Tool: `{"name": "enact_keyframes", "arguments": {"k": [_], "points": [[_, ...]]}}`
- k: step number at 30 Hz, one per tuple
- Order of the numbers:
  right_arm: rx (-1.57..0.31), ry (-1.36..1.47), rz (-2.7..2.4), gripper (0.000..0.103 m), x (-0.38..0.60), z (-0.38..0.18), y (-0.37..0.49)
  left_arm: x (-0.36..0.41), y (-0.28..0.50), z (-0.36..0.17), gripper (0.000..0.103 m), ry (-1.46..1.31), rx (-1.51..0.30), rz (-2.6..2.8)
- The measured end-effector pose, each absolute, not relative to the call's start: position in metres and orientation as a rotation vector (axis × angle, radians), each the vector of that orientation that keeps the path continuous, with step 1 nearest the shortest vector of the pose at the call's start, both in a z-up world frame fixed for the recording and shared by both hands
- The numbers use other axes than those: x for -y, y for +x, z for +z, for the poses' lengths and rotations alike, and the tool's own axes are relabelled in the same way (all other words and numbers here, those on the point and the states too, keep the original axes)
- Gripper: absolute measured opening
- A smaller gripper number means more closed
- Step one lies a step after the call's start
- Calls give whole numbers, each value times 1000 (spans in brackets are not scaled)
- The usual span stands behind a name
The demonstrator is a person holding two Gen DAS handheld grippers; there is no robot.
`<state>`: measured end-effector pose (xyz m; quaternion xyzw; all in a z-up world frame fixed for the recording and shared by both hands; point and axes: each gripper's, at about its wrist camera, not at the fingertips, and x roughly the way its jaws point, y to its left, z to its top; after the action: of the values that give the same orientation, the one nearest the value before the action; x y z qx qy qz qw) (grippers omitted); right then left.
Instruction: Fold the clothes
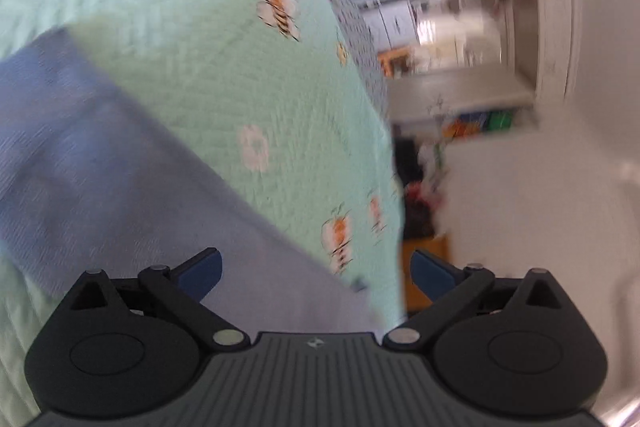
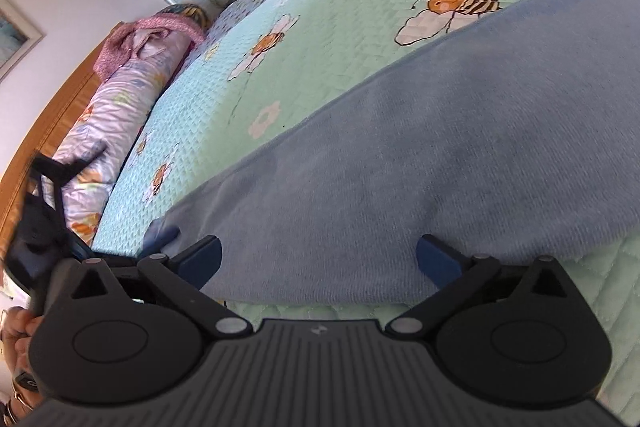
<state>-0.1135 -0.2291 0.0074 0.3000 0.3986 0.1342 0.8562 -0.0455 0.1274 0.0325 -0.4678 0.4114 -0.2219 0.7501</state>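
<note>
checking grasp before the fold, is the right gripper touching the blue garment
Cannot tell. In the right wrist view the right gripper is open over the blue garment's near edge, but neither contact nor a gap shows plainly.

Green bee-print quilt, rolled floral duvet, pink knit atop

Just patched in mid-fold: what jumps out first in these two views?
A blue garment lies spread flat across the mint bee-print bedspread, filling most of the right view. Both grippers, left and right, hang open over its near edge, gripping nothing. A rolled floral quilt lies along the wooden headboard.
</note>
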Motion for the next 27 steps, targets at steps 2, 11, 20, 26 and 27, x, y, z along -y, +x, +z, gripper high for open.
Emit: {"name": "enact_keyframes", "arguments": {"k": [2,11,20,26,27], "points": [[-837,643,277,103,229,7,-114,-123,-42,17,103,-983,-980,-445],[-821,637,236,103,224,7,-117,-123,-58,-1,103,-957,-972,-434],[-791,611,234,103,220,5,-121,-96,-22,3,103,-937,-970,-437],[-764,598,234,103,217,5,-125,-86,-15,5,103,-930,-977,-421],[-766,601,237,103,217,5,-125,-85,-13,6,103,-929,-980,-416]]}}
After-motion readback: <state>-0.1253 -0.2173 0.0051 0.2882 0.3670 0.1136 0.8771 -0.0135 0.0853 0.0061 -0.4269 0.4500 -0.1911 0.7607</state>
